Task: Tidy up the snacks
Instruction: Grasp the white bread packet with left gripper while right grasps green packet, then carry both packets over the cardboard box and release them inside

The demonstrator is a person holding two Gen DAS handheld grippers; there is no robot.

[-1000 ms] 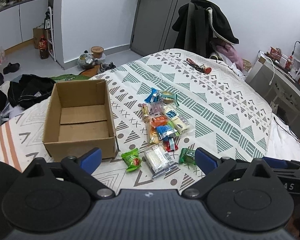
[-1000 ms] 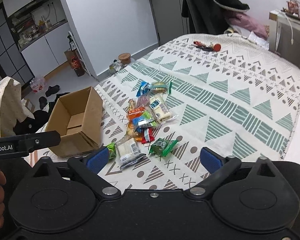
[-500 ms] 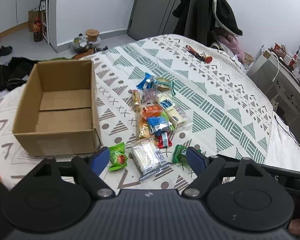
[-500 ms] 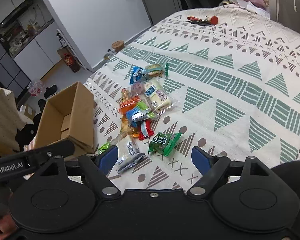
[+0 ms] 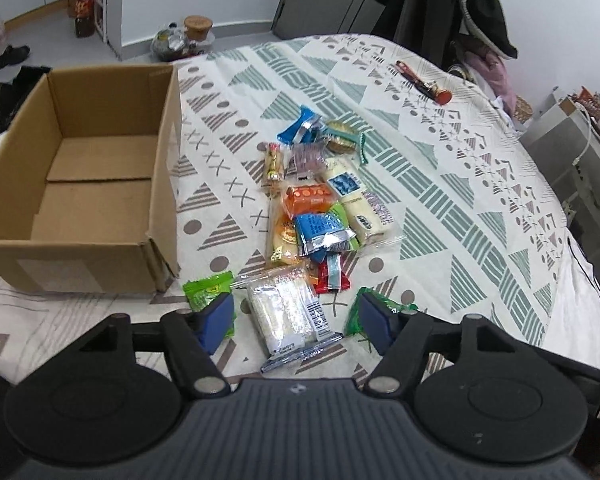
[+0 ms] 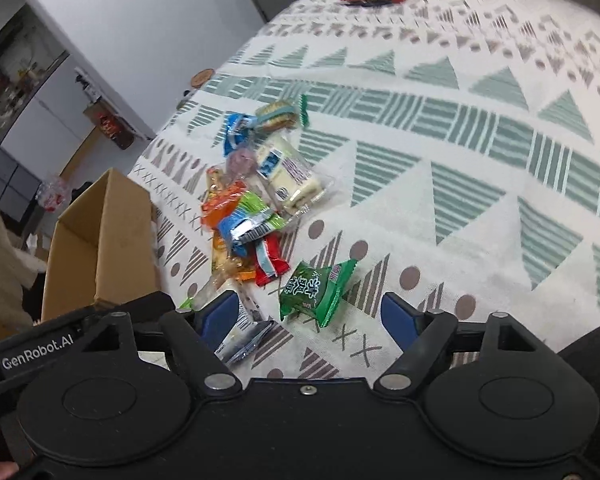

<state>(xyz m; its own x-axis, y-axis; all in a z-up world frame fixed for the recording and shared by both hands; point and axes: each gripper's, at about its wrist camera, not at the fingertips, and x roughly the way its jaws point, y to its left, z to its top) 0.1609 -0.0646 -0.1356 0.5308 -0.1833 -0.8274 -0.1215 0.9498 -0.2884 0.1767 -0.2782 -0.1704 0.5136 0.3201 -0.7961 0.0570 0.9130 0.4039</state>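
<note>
Left view: left gripper (image 5: 296,320) pads cover part of the lime pack (image 5: 208,290) and most of the green pack (image 5: 384,306); box (image 5: 80,176) cut at frame edge. Right view: whole frame motion-blurred, pile (image 6: 252,216) labels unreadable, box mostly hidden behind the other gripper's body.

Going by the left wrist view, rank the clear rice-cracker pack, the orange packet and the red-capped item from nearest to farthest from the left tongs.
1. Clear rice-cracker pack: between the open left tongs.
2. Orange packet: mid-pile.
3. Red-capped item: far right on the bedspread.
</note>
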